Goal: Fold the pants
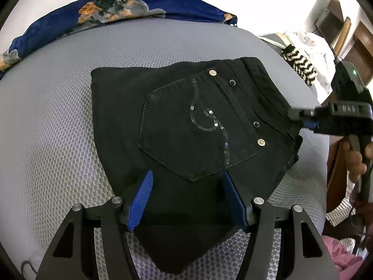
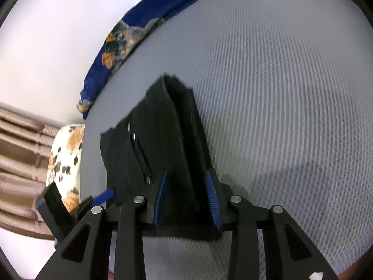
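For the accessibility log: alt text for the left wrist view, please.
Folded black pants, back pocket up, lie on a grey mesh mattress. The left gripper stands open over their near edge; the right gripper is at the waistband corner. A blue blanket lies beyond.

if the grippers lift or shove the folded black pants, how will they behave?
The pants look like thick denim folded in several layers, so likely a floppy stack: lifted by one edge, layers would probably sag apart. Fairly heavy for their size. The textured mat probably grips; a push may bunch them rather than slide them.
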A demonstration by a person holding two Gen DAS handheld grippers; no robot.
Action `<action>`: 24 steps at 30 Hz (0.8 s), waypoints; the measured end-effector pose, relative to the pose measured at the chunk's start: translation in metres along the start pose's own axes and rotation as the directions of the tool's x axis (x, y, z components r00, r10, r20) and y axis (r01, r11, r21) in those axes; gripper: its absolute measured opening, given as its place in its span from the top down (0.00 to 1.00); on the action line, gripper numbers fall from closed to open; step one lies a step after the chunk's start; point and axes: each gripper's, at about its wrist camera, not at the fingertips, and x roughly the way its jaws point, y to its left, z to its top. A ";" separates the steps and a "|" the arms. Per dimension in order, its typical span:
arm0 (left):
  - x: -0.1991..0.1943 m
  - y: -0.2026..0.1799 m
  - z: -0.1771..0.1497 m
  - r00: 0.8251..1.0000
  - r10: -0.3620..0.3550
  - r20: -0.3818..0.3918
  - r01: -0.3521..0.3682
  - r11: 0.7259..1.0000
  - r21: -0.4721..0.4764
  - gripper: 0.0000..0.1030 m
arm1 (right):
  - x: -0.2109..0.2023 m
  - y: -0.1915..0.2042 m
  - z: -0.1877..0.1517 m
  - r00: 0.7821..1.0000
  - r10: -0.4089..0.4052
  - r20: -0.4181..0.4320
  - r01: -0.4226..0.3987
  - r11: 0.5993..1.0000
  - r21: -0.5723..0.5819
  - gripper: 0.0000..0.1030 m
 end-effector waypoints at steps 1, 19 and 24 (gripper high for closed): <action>0.000 0.000 0.001 1.000 0.003 -0.002 -0.003 1.000 -0.008 0.39 | 0.001 0.002 -0.003 1.000 -0.007 -0.001 0.007 1.000 -0.012 0.75; -0.008 -0.011 -0.005 0.993 0.115 -0.028 -0.116 0.993 -0.030 0.39 | -0.025 0.029 -0.022 0.990 -0.106 0.098 0.116 0.988 -0.106 0.88; 0.001 -0.015 -0.011 0.985 0.165 -0.041 -0.165 0.986 0.005 0.38 | -0.011 0.022 -0.027 0.983 -0.167 0.069 0.174 0.978 -0.114 0.89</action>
